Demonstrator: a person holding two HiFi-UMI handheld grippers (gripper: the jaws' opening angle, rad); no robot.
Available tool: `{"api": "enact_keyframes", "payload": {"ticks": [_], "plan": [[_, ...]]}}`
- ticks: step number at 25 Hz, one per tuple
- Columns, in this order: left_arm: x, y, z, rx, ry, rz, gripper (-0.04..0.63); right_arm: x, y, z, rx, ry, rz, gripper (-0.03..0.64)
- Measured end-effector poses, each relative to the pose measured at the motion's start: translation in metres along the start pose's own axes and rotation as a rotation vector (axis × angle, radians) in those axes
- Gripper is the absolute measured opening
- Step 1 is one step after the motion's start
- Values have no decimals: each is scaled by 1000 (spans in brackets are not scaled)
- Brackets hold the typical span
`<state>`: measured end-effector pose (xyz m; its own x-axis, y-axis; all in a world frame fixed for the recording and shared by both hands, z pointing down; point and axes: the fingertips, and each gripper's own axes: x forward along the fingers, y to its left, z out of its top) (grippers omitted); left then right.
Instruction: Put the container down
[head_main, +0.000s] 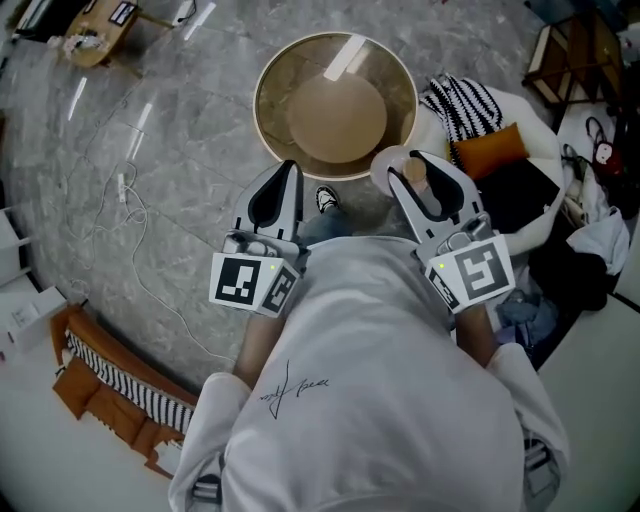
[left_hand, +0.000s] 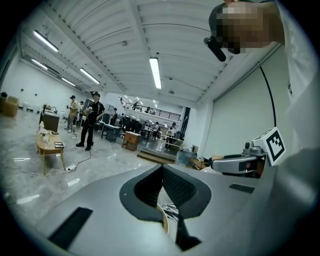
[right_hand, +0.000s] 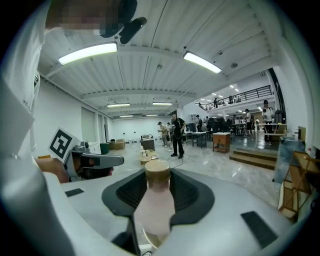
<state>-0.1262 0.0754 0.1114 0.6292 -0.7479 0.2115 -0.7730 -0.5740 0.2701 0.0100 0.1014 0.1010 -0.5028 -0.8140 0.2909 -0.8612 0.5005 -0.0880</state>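
Your right gripper (head_main: 405, 168) (right_hand: 157, 175) is clamped on the container (head_main: 417, 180) (right_hand: 155, 200), a pale pink bottle with a tan cap. You hold it off the floor in front of your torso, cap pointing away from you. Your left gripper (head_main: 288, 175) (left_hand: 161, 167) hangs just to its left, jaws pressed together with nothing between them. On the grey floor (head_main: 180, 130), the round tan basin (head_main: 262, 100) lies on the far side of both grippers. A striped cloth (head_main: 460, 105) and an orange cushion (head_main: 490, 148) sit to the right of the basin.
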Motion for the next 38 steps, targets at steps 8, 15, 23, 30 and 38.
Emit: {"api": "enact_keyframes", "payload": {"ticks": [8, 15, 23, 30, 38], "plan": [[17, 50, 4, -4, 22, -31, 17, 44, 3, 7, 41, 6, -22, 150], [29, 79, -5, -39, 63, -27, 18, 69, -4, 13, 11, 9, -38, 149], [49, 77, -14, -18, 115, -31, 17, 82, -24, 8, 13, 18, -21, 150], [75, 73, -28, 5, 149, -6, 18, 95, -42, -2, 12, 34, 14, 149], [89, 71, -32, -5, 159, 6, 18, 105, -56, -12, 8, 53, 52, 150]]}}
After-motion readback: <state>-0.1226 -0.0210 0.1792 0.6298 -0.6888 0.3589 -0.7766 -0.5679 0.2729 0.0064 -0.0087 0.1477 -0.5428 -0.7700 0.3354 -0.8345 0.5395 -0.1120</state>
